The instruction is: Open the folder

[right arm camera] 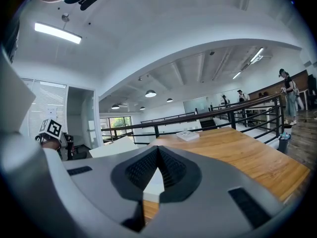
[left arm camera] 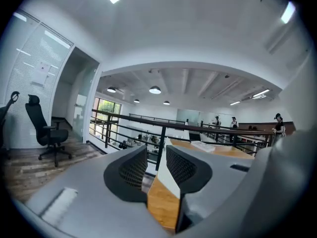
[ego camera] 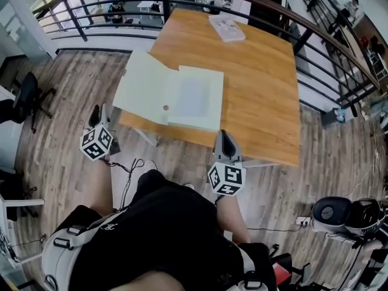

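I'm looking down on a wood-plank floor (ego camera: 54, 162) carrying a big wooden tabletop (ego camera: 260, 83), with a dark railing (ego camera: 109, 8) curving round its far side from 9 o'clock to 3 o'clock. The pale folder (ego camera: 182, 96) is lying open and flat at the tabletop's 8 o'clock corner, its left cover hanging out past the tabletop's edge and its right half resting fully on the wood. I'm holding the left tool (ego camera: 100, 111) off the tabletop, over the floor at about 8 o'clock from the folder and clear of it. In the left gripper view its jaws are standing apart with nothing between them (left arm camera: 156, 155). I'm keeping the right tool (ego camera: 225, 135) at the tabletop's near edge, at 5 o'clock from the folder and just beside its near right corner. In the right gripper view its jaw tips are meeting (right arm camera: 157, 150), with the folder showing pale beyond them. A small stack of papers (ego camera: 227, 28) is sitting at the tabletop's 12 o'clock edge, well apart from the folder.
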The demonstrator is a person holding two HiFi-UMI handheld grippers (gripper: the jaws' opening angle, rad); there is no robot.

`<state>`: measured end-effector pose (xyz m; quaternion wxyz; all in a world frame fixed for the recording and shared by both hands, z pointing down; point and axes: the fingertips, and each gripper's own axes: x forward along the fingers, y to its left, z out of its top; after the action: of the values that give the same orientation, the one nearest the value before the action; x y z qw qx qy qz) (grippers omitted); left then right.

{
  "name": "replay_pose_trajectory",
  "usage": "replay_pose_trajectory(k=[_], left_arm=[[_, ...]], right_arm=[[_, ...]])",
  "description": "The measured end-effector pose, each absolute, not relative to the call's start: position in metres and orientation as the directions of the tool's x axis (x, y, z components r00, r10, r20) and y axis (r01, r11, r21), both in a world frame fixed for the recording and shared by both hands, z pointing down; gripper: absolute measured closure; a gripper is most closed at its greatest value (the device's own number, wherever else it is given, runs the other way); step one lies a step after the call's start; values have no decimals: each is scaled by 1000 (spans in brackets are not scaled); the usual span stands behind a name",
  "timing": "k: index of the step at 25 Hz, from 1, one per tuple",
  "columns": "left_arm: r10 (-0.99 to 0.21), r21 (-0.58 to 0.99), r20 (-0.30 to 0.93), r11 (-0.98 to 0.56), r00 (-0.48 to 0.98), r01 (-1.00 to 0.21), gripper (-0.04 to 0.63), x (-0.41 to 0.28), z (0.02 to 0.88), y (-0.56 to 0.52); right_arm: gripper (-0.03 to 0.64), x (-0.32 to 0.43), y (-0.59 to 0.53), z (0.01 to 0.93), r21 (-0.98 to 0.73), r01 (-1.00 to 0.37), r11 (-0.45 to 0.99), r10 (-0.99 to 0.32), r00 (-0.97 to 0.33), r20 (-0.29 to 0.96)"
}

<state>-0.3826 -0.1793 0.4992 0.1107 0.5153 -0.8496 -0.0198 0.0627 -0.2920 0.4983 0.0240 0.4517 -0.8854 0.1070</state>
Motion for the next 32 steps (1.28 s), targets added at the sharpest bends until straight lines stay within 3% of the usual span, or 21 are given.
replay_pose_trajectory(k=[8, 18, 32], left_arm=[[-949, 17, 68, 310, -308, -951, 580, -302, 428, -189], [-998, -39, 69, -1, -2, -999, 591, -163, 421, -243], [-988, -51, 122, -106, 99, -993, 591, -107, 448, -243]], right_arm=[[612, 56, -279, 478, -151, -795, 587, -796, -601, 73], [612, 57, -272, 451, -150, -797, 586, -806, -592, 2], [613, 64, -263, 446, -112, -816, 567, -821, -571, -4]])
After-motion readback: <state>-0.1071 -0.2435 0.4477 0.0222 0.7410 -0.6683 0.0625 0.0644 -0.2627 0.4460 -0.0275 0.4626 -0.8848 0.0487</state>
